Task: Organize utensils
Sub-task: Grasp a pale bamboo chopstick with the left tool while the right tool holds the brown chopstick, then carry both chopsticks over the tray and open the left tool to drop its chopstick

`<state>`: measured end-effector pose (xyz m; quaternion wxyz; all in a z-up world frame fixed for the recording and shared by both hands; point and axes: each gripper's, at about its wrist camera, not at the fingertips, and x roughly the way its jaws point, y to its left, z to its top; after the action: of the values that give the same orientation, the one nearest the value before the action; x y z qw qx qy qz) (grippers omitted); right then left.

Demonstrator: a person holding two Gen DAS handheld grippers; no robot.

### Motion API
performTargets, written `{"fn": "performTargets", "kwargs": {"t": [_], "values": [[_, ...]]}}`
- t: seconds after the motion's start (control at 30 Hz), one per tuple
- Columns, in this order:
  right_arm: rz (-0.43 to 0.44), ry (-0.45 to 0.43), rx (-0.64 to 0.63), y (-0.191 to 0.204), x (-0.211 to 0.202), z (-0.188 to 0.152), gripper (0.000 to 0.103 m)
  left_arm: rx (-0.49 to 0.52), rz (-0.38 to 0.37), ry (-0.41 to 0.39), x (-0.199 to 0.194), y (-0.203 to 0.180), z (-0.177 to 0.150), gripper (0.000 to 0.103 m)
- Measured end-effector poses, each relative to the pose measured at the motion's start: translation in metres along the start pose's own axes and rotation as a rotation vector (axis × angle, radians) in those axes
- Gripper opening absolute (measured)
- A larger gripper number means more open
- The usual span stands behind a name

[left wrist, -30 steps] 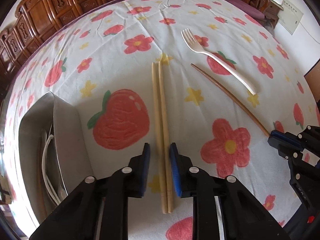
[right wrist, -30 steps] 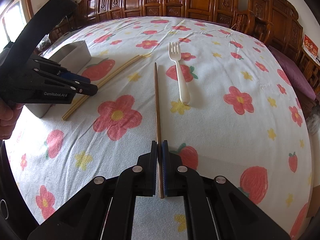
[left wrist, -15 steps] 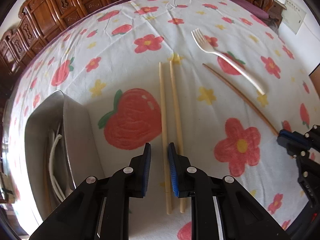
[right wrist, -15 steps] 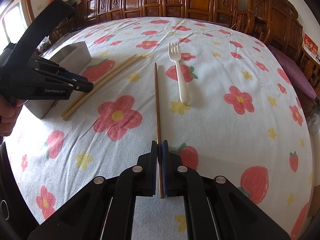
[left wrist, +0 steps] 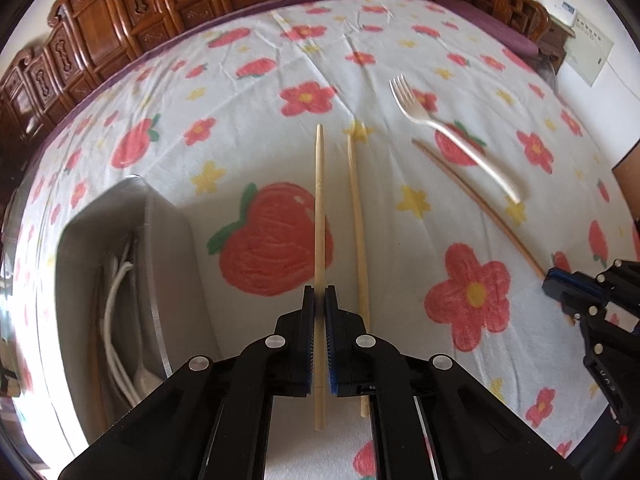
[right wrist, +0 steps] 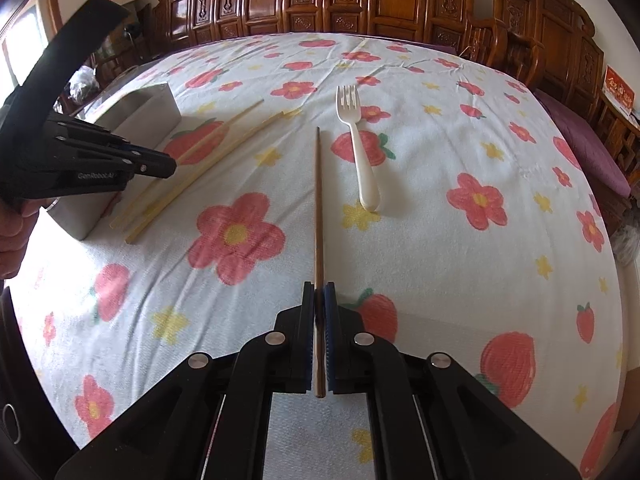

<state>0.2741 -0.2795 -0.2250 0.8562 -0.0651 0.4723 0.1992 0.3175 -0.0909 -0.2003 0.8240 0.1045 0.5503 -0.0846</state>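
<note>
My left gripper (left wrist: 319, 294) is shut on a pale bamboo chopstick (left wrist: 319, 208) and holds it off the cloth. Its twin pale chopstick (left wrist: 357, 220) lies just to the right on the cloth. My right gripper (right wrist: 319, 292) is shut on a dark brown chopstick (right wrist: 319, 200), which also shows in the left wrist view (left wrist: 480, 208). A white plastic fork (right wrist: 360, 148) lies right of the brown chopstick, tines pointing away. A metal utensil tray (left wrist: 80, 280) sits at the left and holds white utensils. In the right wrist view the left gripper (right wrist: 160, 166) is beside the tray (right wrist: 136, 116).
The table carries a white cloth with strawberries and flowers (right wrist: 480, 200). Carved wooden chairs (right wrist: 360, 0) ring the far edge. A purple cushion (right wrist: 588, 148) lies at the right edge. A hand (right wrist: 16, 232) holds the left gripper.
My left gripper has closed on the left pale chopstick and lifted it away from its twin. The right gripper has stayed shut on the brown chopstick, unmoved.
</note>
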Motion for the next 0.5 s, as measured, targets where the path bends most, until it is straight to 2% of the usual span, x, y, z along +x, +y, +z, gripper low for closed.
{"fn": "performTargets", "kwargs": {"t": [0.27, 0.5], "values": [[0.03, -0.071, 0.012, 0.008, -0.028, 0.016, 0.005, -0.023, -0.003, -0.075, -0.041, 0.015, -0.008, 0.004], [0.052, -0.112, -0.01, 0.023, -0.045, 0.026, 0.005, -0.053, 0.001, -0.109, -0.064, 0.038, -0.021, 0.004]]}}
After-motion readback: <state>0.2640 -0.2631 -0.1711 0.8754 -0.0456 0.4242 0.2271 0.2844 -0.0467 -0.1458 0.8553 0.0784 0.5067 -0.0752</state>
